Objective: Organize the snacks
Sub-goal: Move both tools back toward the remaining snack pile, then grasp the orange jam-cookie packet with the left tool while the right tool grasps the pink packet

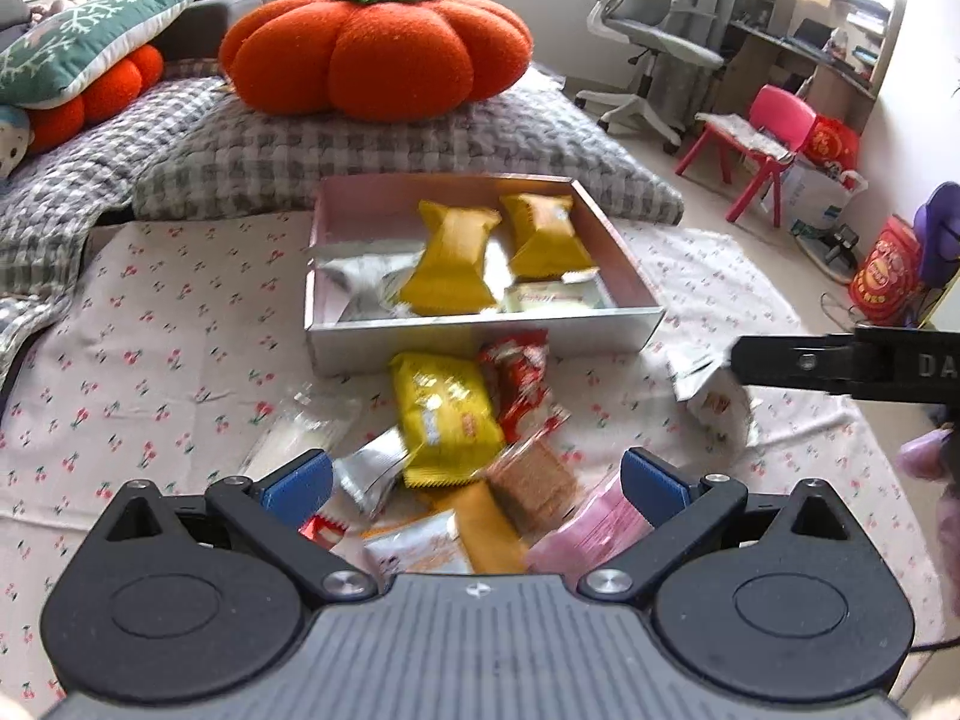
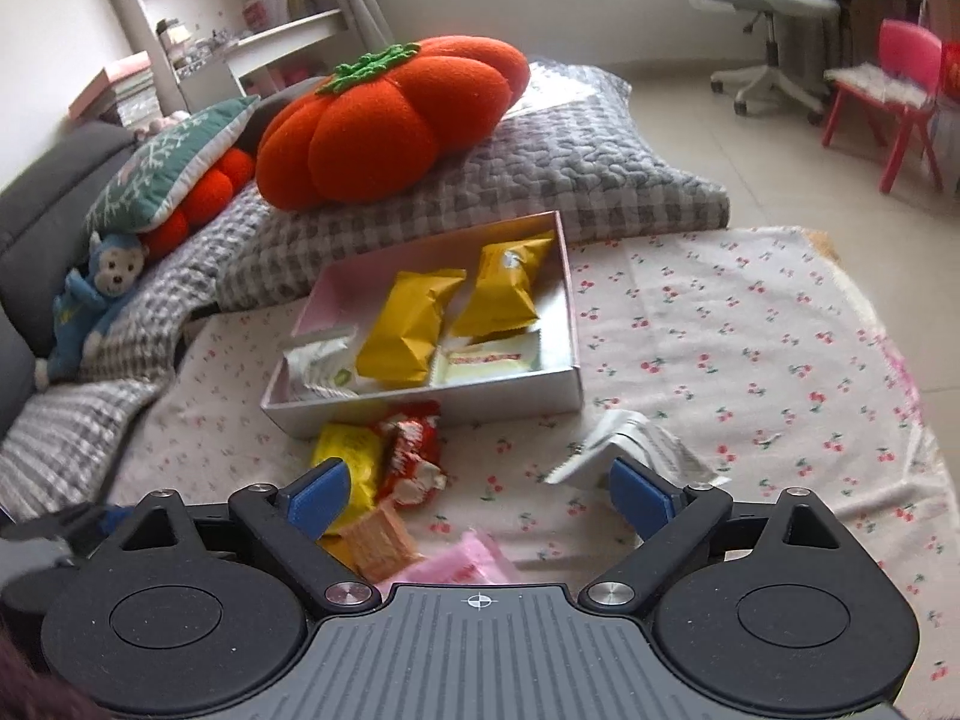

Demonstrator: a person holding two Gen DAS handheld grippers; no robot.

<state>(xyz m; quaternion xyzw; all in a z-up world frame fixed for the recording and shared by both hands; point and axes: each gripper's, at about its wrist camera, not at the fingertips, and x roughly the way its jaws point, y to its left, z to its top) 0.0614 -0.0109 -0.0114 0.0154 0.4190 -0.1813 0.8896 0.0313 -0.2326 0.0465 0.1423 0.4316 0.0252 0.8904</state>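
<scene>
A shallow pink-lined box (image 1: pixel 480 333) (image 2: pixel 420 408) sits on the cherry-print cloth and holds two yellow packets (image 1: pixel 450 258) (image 2: pixel 414 324) and some white ones. In front of it lies a loose pile: a yellow packet (image 1: pixel 447 414) (image 2: pixel 348 462), a red one (image 1: pixel 519 381) (image 2: pixel 414 450), a brown wafer (image 1: pixel 531 483) (image 2: pixel 381 540), a pink packet (image 1: pixel 591 525) (image 2: pixel 462 564) and a silver one (image 1: pixel 372 474). My left gripper (image 1: pixel 477 480) hangs open over this pile, holding nothing. My right gripper (image 2: pixel 480 498) is open too, with a white packet (image 2: pixel 630 450) (image 1: pixel 714 396) lying by its right finger.
An orange pumpkin cushion (image 1: pixel 375 48) (image 2: pixel 390 120) rests on a grey checked quilt (image 1: pixel 360 150) behind the box. A pink child's chair (image 1: pixel 762 144) (image 2: pixel 888 96) and an office chair (image 1: pixel 654 36) stand on the floor at the right. The cloth (image 2: pixel 750 330) stretches right of the box.
</scene>
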